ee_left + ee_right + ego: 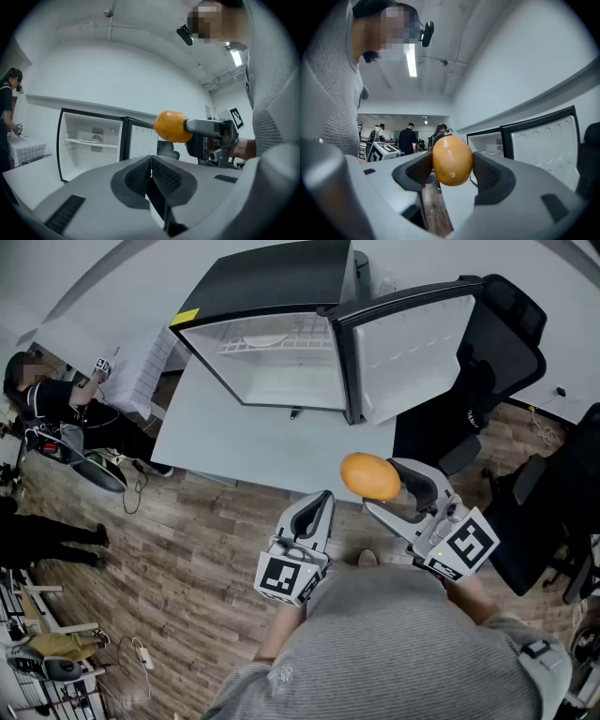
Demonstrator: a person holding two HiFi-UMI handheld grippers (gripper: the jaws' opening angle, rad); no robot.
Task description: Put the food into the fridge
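An orange-yellow round fruit (pixel 370 476) is clamped between the jaws of my right gripper (pixel 386 483), held level in front of the fridge. From the right gripper view the fruit (pixel 452 160) fills the gap of my right gripper (pixel 451 168), both pads pressing its sides. My left gripper (pixel 317 513) hangs a little lower left, jaws together and empty; in its own view the left gripper (pixel 151 164) is shut, and the fruit (pixel 172 126) shows off to the right. The small fridge (pixel 281 324) stands open, its white inside bare but for a wire shelf.
The fridge door (pixel 412 343) swings out to the right. A black office chair (pixel 497 362) stands behind that door, another at the far right. A white table (pixel 253 437) lies before the fridge. People stand at the left (pixel 42 399).
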